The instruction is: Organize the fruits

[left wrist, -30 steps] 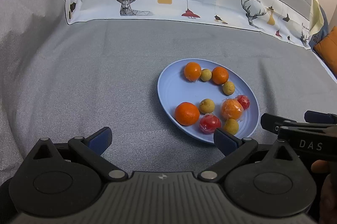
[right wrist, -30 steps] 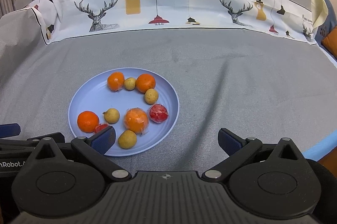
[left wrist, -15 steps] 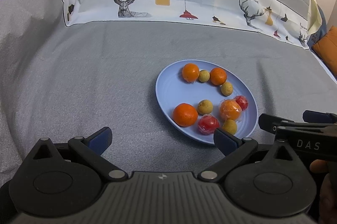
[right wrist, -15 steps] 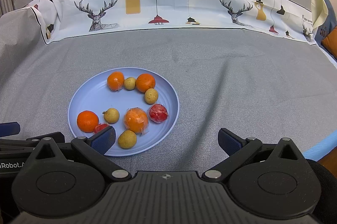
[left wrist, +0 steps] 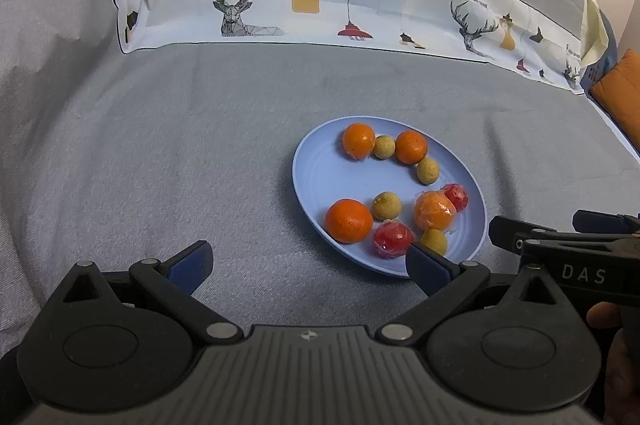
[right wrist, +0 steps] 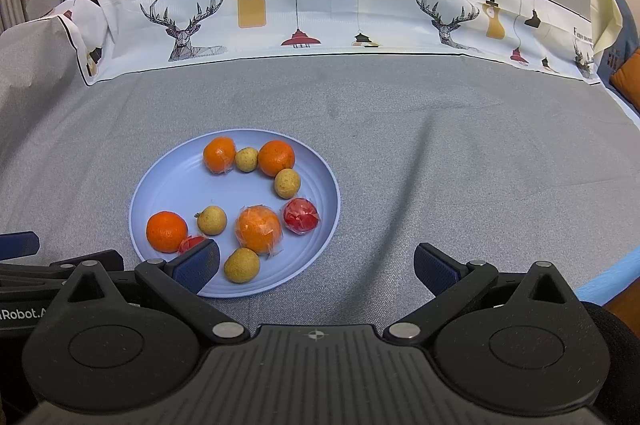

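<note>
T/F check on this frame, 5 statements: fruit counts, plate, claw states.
1. All fruit sits on the round light-blue plate. True.
2. The plate holds four orange citrus fruits. True.
3. The left claw grips a fruit. False: open, empty.
4. Five red fruits are visible. False: two, both plastic-wrapped, e.g..
5. The right claw is shut. False: open, empty, near the plate's front edge.

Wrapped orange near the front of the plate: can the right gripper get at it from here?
Probably yes. The right gripper is open and empty, and the wrapped orange lies uncovered ahead to its left. A yellow fruit sits close in front, so come in from above.
</note>
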